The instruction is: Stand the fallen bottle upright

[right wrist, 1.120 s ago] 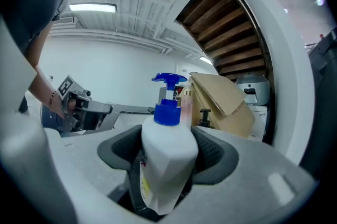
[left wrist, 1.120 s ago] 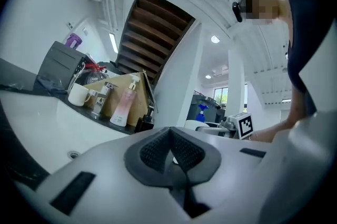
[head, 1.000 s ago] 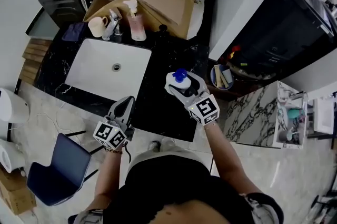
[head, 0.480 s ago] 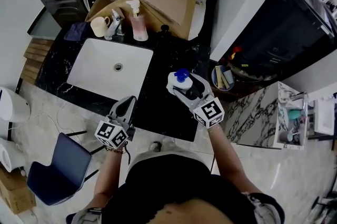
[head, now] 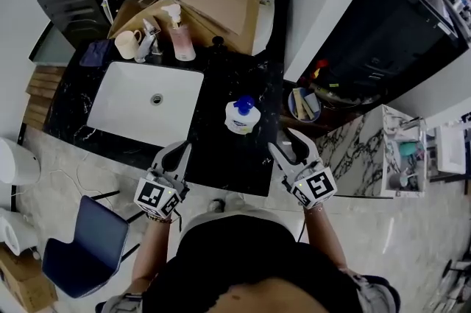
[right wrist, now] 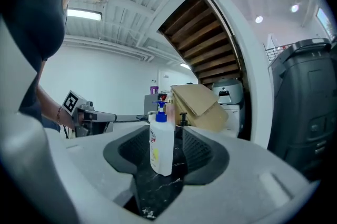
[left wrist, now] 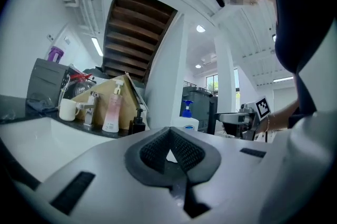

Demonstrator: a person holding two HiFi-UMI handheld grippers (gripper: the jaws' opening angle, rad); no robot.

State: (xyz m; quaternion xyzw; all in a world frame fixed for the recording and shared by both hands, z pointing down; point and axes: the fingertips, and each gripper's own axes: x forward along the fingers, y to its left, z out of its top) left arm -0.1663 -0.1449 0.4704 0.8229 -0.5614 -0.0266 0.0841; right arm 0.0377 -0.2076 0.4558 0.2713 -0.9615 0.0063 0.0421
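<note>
Pump bottle [head: 241,116] stands upright on the black bench [head: 221,157] beside the sink [head: 125,109]. Right tool [head: 285,142] is near, empty, its half-open jaws just closing; a stray sweep could topple it. Left tool [head: 181,149] is closed, empty.

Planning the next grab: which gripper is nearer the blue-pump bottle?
Right. The right gripper points at the bottle just ahead of its open, empty jaws, which have just been closing; the left gripper, shut, sits farther off by the sink.
</note>
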